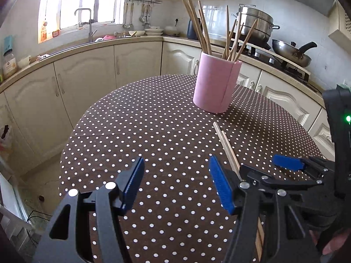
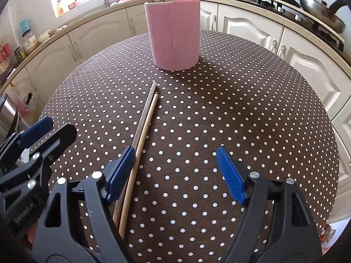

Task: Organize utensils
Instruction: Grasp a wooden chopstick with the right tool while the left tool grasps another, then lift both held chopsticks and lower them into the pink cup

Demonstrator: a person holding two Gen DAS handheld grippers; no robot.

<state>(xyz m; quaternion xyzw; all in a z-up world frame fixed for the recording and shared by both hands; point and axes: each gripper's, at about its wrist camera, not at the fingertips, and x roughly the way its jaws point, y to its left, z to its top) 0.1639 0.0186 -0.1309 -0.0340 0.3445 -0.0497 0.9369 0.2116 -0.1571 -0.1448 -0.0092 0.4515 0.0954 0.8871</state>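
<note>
Left wrist view: left gripper (image 1: 176, 185) spread wide, nothing between the blue pads, hovering over the table (image 1: 153, 120) with its brown polka-dot cloth. Pink holder (image 1: 216, 83) stands upright at the far side, packed with chopsticks (image 1: 232, 37) leaning outward. Two loose chopsticks (image 1: 227, 146) lie flat side by side on the cloth, near ends hidden behind the left gripper's right finger. Right gripper (image 1: 291, 164) visible at right edge.

Right wrist view: right gripper (image 2: 175, 173) also spread wide, holding nothing. Loose chopsticks (image 2: 144, 122) run from just short of the pink holder (image 2: 173, 35) back under the left pad, touching each other. Left gripper (image 2: 37, 129) at left edge. Counter with pans (image 2: 318, 15) behind.
</note>
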